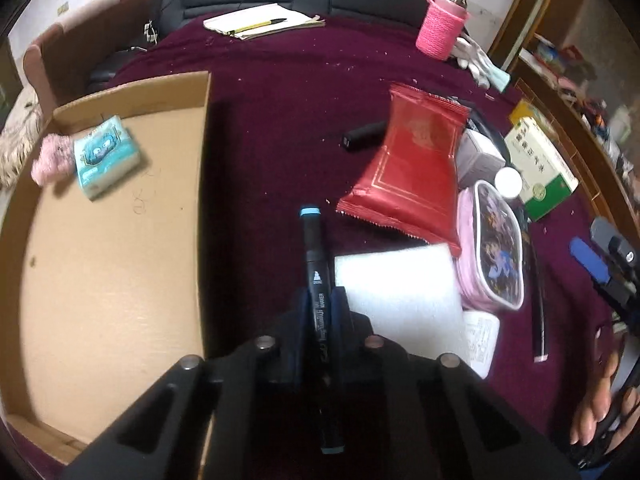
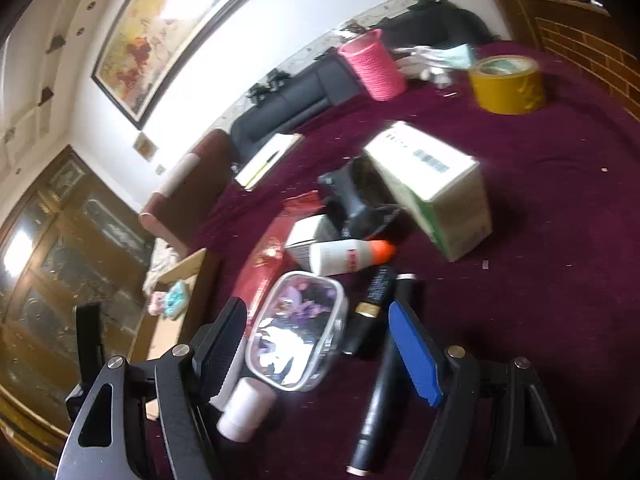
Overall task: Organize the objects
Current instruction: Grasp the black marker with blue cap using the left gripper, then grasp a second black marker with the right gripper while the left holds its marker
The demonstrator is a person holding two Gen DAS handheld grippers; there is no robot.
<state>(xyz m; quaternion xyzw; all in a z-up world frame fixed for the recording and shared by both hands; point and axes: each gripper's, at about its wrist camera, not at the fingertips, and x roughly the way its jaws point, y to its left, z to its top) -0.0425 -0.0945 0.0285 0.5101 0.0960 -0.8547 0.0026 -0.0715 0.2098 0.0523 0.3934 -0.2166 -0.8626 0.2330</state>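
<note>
Seemingly mid-sort, a bench draped in maroon cloth carries a shallow cardboard box along its left side, the landmark for everything else. Inside the box, at its far corner, a teal tissue pack lies touching a fuzzy pink item.

Right of the box, across a strip of bare cloth, a red foil packet lies flat, with a white foam block nearer the camera and a pink zippered pouch just beyond the block's right edge. Farther right from the box stands a green-and-white carton. At the far side of the bench, well away from the box, sit an open notepad with a pen on it and a pink knitted cup.

The left hand-held gripper is clenched on a black marker with a light blue cap, holding it just right of the box's right wall, above the cloth and pointing away from the camera.

The right hand-held gripper, seen from its own wrist view, stands released, its fingers spread wide on either side of the pink zippered pouch, with the box visible off to its left. A white bottle with an orange cap lies beyond the pouch, and a yellow tape roll sits far across the bench.
</note>
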